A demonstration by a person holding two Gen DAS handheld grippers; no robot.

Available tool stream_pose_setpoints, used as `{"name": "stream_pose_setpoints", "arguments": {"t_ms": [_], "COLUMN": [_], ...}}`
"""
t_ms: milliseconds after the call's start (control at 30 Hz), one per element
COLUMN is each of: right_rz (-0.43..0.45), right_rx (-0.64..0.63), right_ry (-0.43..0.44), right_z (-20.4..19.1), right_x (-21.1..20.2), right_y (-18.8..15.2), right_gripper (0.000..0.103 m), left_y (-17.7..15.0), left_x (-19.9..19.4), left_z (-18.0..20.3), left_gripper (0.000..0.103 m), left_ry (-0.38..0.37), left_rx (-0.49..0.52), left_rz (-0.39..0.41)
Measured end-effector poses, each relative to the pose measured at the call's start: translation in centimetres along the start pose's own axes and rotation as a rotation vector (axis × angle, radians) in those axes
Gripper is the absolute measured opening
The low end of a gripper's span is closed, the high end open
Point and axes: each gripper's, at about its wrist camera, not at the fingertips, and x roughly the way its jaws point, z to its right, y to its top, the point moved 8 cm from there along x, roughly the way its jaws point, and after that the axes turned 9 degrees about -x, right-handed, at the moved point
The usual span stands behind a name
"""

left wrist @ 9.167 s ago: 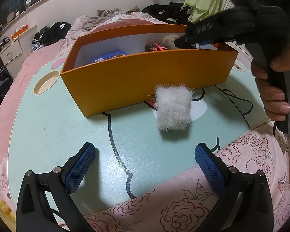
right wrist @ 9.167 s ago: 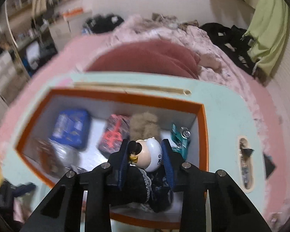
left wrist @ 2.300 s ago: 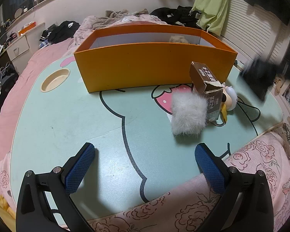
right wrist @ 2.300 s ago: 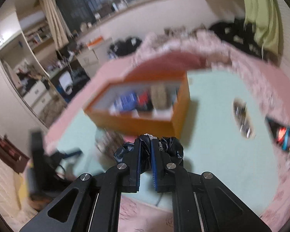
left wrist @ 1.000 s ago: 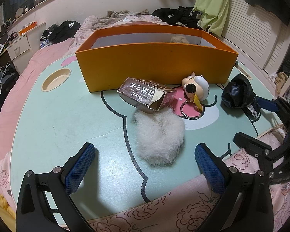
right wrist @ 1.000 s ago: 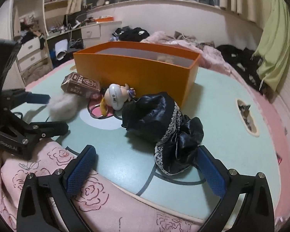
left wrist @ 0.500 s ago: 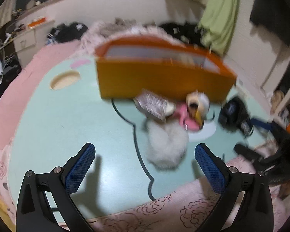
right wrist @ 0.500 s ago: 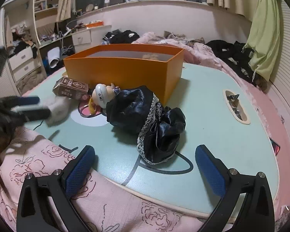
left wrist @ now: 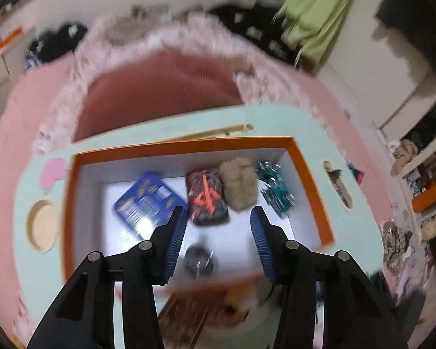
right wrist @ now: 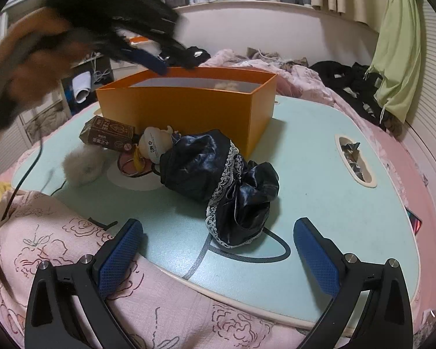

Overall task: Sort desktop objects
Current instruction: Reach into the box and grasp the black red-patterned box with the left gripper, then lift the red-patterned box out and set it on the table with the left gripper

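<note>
the left gripper (left wrist: 216, 234) hangs above the orange box (left wrist: 186, 145), pointing down into it; its jaws have just been closing and stand partly apart with nothing gripped between them. through the gap between the blue ribbed pads lie a dark packet with a red mark (left wrist: 207, 196), close to the pad tips, and a small dark object (left wrist: 199, 258) lower down, too blurred to name. a blue packet (left wrist: 146, 202) sits just beside the left pad, a beige furry block (left wrist: 239, 184) touches the dark packet's far side, and a green foil packet (left wrist: 274, 187) lies near the box's right wall. the near wall of the box is smeared by motion, and the brown and white shapes below it cannot be made out.

the right gripper (right wrist: 218, 250) rests low at the table's (right wrist: 319, 174) near edge, jaws spread wide and empty. a black satin pouch with white lace trim (right wrist: 221, 180) lies on the mint-green top ahead of the pads, between them but touching neither. beyond it, a round-headed white figure on a key ring (right wrist: 152, 144), a brown carton (right wrist: 109, 133) tipped on its side and a grey-white fluffy ball (right wrist: 82, 165) cluster against the box's (right wrist: 189, 107) front wall. a blurred hand (right wrist: 37, 55) holding the other gripper cuts across the upper left, partly out of frame. a pink rose-print quilt (right wrist: 72, 250) covers the foreground.
</note>
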Motion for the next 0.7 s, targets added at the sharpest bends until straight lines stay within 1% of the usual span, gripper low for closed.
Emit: {"name": "stream_pose_setpoints", "arguments": {"t_ms": [133, 200, 233, 300, 333, 367, 400, 433, 467, 500, 600, 700], "right_rz": [0.003, 0.003, 0.002, 0.004, 0.004, 0.004, 0.001, 0.003, 0.004, 0.004, 0.004, 0.003], "right_rx": [0.0, 0.0, 0.0, 0.0, -0.001, -0.001, 0.001, 0.002, 0.002, 0.001, 0.001, 0.001], "right_ry": [0.001, 0.001, 0.002, 0.001, 0.0, 0.001, 0.002, 0.003, 0.003, 0.002, 0.002, 0.001], "right_z": [0.0, 0.1, 0.1, 0.0, 0.0, 0.0, 0.0, 0.0, 0.0, 0.0, 0.0, 0.1], "right_x": [0.0, 0.1, 0.1, 0.0, 0.0, 0.1, 0.2, 0.1, 0.1, 0.2, 0.3, 0.3], "right_y": [0.2, 0.2, 0.3, 0.2, 0.2, 0.2, 0.2, 0.2, 0.2, 0.2, 0.2, 0.2], "right_gripper": [0.103, 0.103, 0.103, 0.103, 0.103, 0.103, 0.103, 0.103, 0.103, 0.103, 0.103, 0.103], "left_y": [1.2, 0.9, 1.1, 0.9, 0.5, -0.1, -0.1, -0.2, -0.3, -0.4, -0.7, -1.2], "left_x": [3.9, 5.3, 5.4, 5.4, 6.0, 6.9, 7.6, 8.0, 8.7, 9.2, 10.8, 11.4], "left_z": [-0.1, -0.3, -0.1, -0.1, 0.0, 0.1, 0.3, 0.1, 0.0, -0.3, -0.9, -1.3], "left_gripper": [0.047, 0.047, 0.047, 0.047, 0.047, 0.047, 0.047, 0.045, 0.044, 0.04, 0.04, 0.04], "left_ry": [0.11, 0.131, 0.143, 0.194, 0.211, 0.217, 0.205, 0.199, 0.181, 0.166, 0.152, 0.086], "left_rx": [-0.005, -0.003, 0.015, 0.048, 0.064, 0.079, 0.096, 0.102, 0.089, 0.07, 0.063, 0.045], "left_rz": [-0.075, -0.123, -0.108, -0.112, -0.143, -0.196, -0.165, -0.166, -0.171, -0.176, -0.145, -0.09]}}
